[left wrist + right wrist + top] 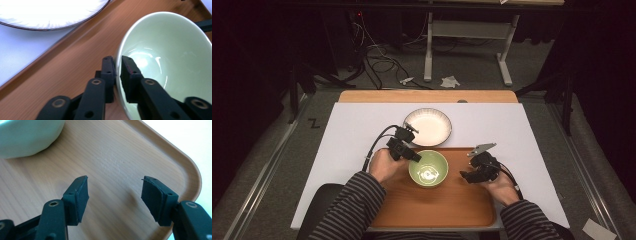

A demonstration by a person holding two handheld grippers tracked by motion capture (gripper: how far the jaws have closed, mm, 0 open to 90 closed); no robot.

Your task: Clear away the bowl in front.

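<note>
striped sleeves [357,200] come in over the near edge of the wooden tray [452,205]. on that tray sits the green bowl [428,168]. left claw [117,68] straddles the bowl's left rim, its jaws close together with a slight gap showing. right claw [113,195] hangs spread right of the bowl. beyond the bowl, a white plate [428,127] lies on the table [347,135].
</note>
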